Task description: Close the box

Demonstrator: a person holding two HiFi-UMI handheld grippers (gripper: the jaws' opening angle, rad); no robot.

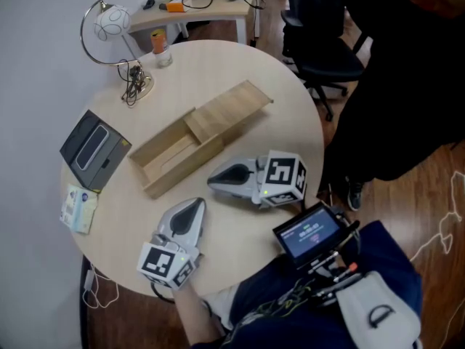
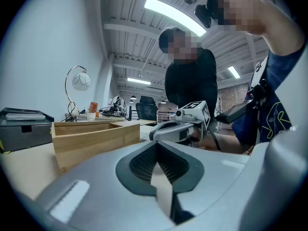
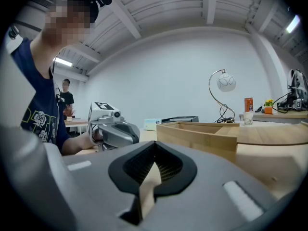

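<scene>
Round pale bench [image 1: 280,115], seen from above, w/ a long wooden box [image 1: 168,160] at its centre running 8 to 2 o'clock; the sliding lid [image 1: 231,109] is pushed toward 2 o'clock, leaving the 8 o'clock half open. Right hand-held gripper [image 1: 213,181] lies at 5 o'clock, nose toward 9, near the box's near long side, jaws closed on nothing; left hand-held gripper [image 1: 195,205] lies at 6 o'clock, nose toward 12, jaws also closed & empty, apart from the box. Smaller items: grey device [image 1: 93,149] at 9 o'clock, hoop lamp [image 1: 110,23] at 11.
</scene>
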